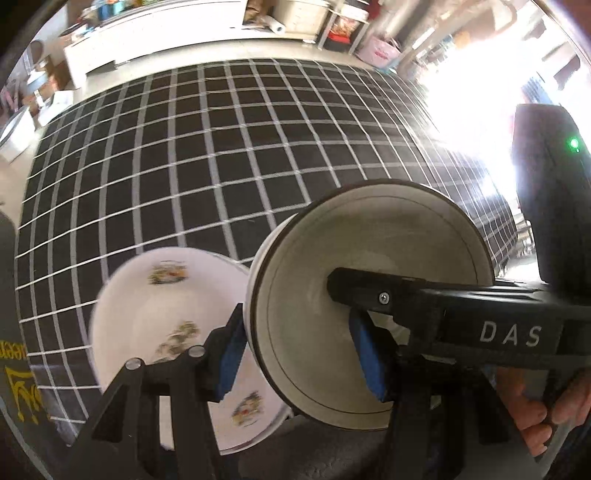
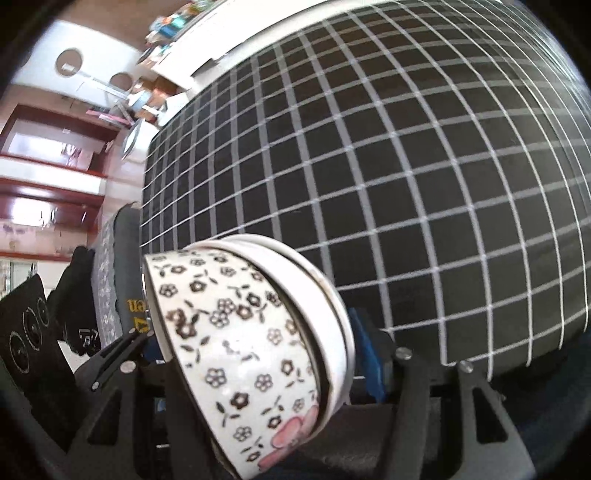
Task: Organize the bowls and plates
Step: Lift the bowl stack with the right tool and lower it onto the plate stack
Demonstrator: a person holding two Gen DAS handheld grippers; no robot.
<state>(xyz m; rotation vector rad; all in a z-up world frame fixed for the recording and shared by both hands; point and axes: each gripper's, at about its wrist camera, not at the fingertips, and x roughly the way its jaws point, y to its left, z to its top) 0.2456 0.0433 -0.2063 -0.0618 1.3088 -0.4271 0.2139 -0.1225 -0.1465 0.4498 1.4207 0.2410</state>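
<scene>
Though tilted, nested bowls (image 2: 258, 354).

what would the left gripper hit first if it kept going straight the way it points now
Nothing new right away: the left gripper already has the white bowl between its jaws. Past the bowl the line seems to lead to the black grid tablecloth, though the white floral plate lies just left; depth is unclear.

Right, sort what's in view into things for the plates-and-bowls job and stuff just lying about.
For the job:
- dark-rimmed bowl, gripped
- flower-printed plate, on the table
- floral bowl, gripped, nested with white bowls

Just lying about:
- checked tablecloth
- paper roll
- pink container
</scene>
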